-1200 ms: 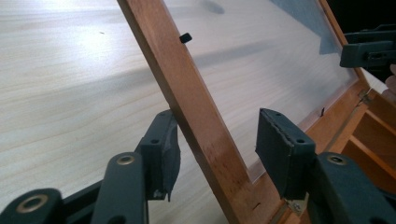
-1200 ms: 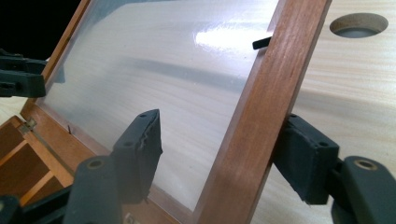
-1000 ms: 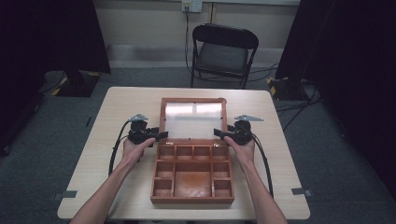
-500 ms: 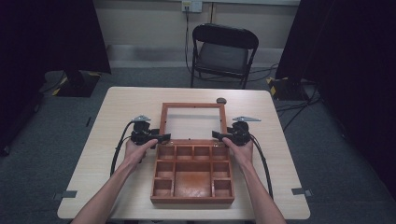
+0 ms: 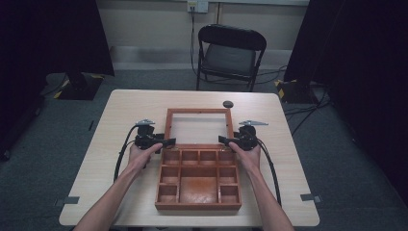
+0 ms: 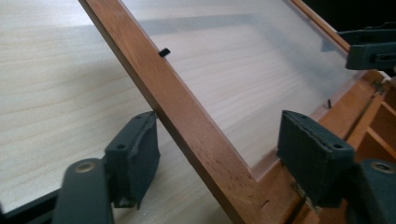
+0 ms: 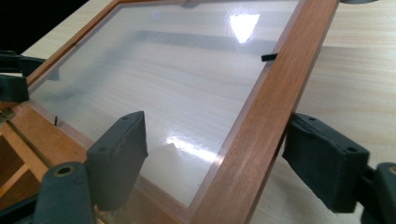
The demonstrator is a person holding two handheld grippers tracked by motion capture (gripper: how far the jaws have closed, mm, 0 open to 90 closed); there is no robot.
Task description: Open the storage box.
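Observation:
A wooden box [image 5: 197,206] with several compartments sits on the table, open. Its glass-paned lid [image 5: 199,111] lies folded back, low over the tabletop. My left gripper [image 5: 169,142] is at the lid's left rail near the hinge. In the left gripper view that rail [image 6: 187,116] runs between my left gripper's [image 6: 222,163] pads; the jaws have just been opening and do not press on it. My right gripper [image 5: 222,140] mirrors it at the right rail [image 7: 261,126]. My right gripper's [image 7: 219,158] jaws have also been opening and stand clear of the wood.
A small round black object [image 5: 227,104] lies on the table [image 5: 134,106] just behind the lid's far right corner. A black folding chair [image 5: 231,53] stands beyond the table's far edge. Cables trail from both grippers toward the near edge.
The lid has swung from nearly upright down and back to lie low over the table, uncovering the small black object behind it. Both hands kept their places.

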